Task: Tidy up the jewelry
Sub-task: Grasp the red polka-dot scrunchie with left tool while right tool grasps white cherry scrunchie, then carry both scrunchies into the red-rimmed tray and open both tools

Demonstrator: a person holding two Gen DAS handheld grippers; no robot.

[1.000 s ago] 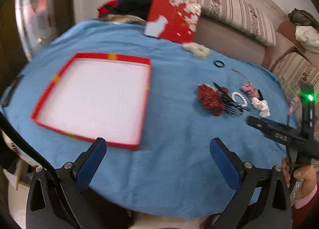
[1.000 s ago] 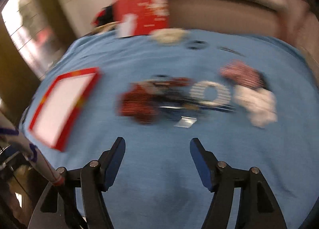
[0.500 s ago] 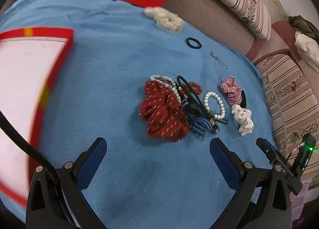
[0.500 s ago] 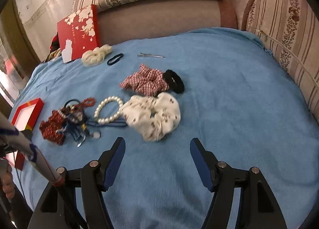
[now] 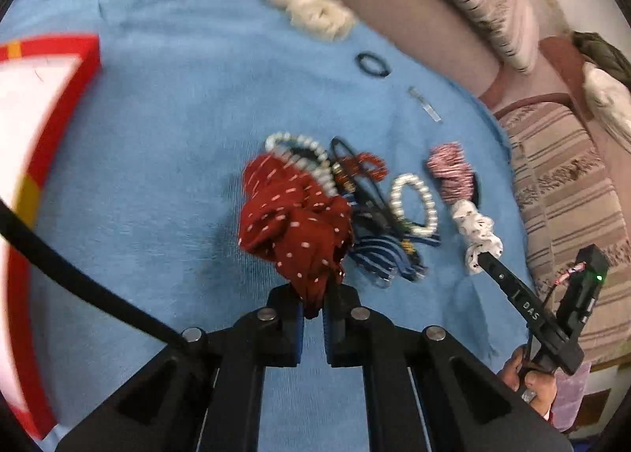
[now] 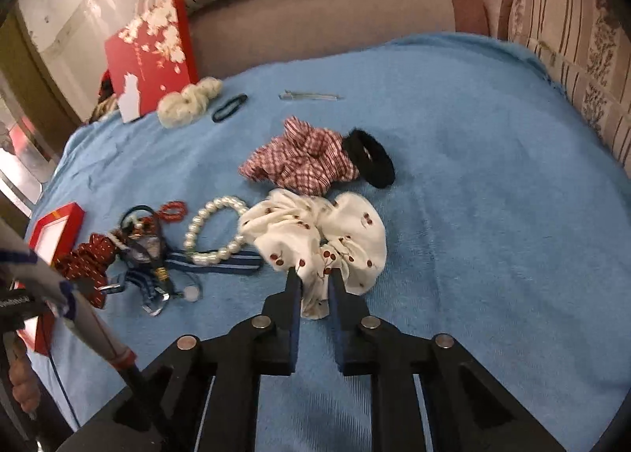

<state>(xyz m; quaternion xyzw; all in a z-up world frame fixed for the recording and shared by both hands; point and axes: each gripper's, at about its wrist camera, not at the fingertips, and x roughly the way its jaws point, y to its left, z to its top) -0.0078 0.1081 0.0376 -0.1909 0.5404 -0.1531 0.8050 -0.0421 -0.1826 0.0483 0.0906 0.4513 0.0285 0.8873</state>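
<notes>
My left hand-held gripper [image 5: 313,294] has just closed on the dark red, white-dotted fabric scrunchie [image 5: 294,223], pinching a fold at its near edge, where half a second ago its fingers hung wide above the pile. My right hand-held gripper [image 6: 313,286] has done the same with the white cherry-print fabric scrunchie [image 6: 315,235], a bunch of cloth clamped between its narrowed fingers. Both scrunchies lie on the blue cloth-covered worktop [image 6: 473,215], not yet lifted as far as I can tell. The red one touches a tangle: a white pearl bead bracelet [image 5: 303,160] drapes over its far edge, with blue striped ribbon [image 5: 378,255] just beside it, so I judge lifting may drag those along. The second pearl bracelet [image 6: 217,227] touches the white scrunchie. The shallow red-rimmed white tray [image 5: 35,129] sits well to the left, probably where these go. With both grips made, sorting can begin.
</notes>
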